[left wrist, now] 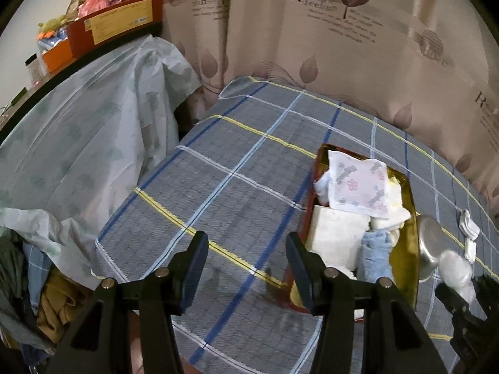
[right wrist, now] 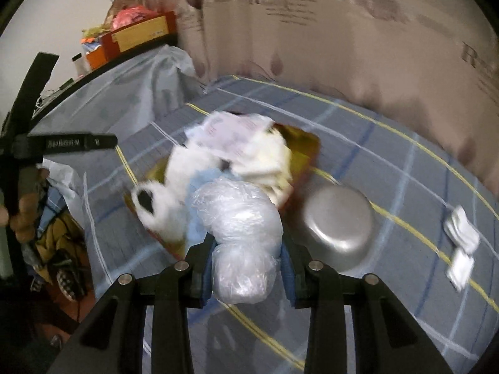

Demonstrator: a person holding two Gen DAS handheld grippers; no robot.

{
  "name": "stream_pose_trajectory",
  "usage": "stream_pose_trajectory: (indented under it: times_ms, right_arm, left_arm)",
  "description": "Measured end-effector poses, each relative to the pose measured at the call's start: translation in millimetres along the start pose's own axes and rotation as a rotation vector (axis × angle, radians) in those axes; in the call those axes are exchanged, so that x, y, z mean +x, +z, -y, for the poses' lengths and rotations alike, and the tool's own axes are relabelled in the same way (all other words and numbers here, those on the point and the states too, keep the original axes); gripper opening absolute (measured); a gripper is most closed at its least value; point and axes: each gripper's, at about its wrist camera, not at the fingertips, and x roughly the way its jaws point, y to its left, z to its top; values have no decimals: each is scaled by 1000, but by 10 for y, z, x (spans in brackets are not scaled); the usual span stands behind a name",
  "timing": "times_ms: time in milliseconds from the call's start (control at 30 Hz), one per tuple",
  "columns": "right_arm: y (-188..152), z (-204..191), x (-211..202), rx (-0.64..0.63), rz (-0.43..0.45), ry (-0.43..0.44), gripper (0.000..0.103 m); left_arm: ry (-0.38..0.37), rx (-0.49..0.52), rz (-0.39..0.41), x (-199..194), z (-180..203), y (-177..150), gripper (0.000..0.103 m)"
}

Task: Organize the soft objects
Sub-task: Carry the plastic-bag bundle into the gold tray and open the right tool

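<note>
**Plastic bundle on its way to the box**

While the right gripper (right wrist: 248,268) clamps a crumpled clear plastic bundle (right wrist: 240,243) between its pads, it hangs above the plaid sheet (left wrist: 218,162), just short of the red-and-gold box (left wrist: 408,249); that box already holds a flowered cloth (left wrist: 358,184), a white folded piece (left wrist: 336,233) and a blue towel (left wrist: 375,255); the step in hand looks like carrying the bundle to the box. The left gripper (left wrist: 248,268) stands empty with its jaws apart over bare sheet beside the box. A steel bowl (right wrist: 338,230) lies upturned against the box's far side; a white sock (right wrist: 461,233) lies well apart on the sheet. The next move probably calls for bringing the bundle over a free spot in the box before letting go, clear of the bowl; the sock seems left to collect.
</note>
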Motion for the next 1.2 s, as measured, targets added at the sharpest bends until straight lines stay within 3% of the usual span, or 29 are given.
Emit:
stream_pose_trajectory:
  times_ms: [333, 733, 867, 1200]
  right_arm:
    - [545, -305, 513, -30, 6, -8, 33]
    - [729, -379, 946, -15, -31, -26, 36]
    - [722, -398, 933, -16, -22, -28, 53]
    - [761, -395, 664, -23, 56, -9, 69]
  left_arm:
    - [22, 14, -21, 53, -8, -13, 53]
    - [15, 14, -40, 101, -41, -24, 53]
    - [13, 17, -40, 91, -42, -25, 53]
    - [8, 28, -36, 59, 29, -50, 53]
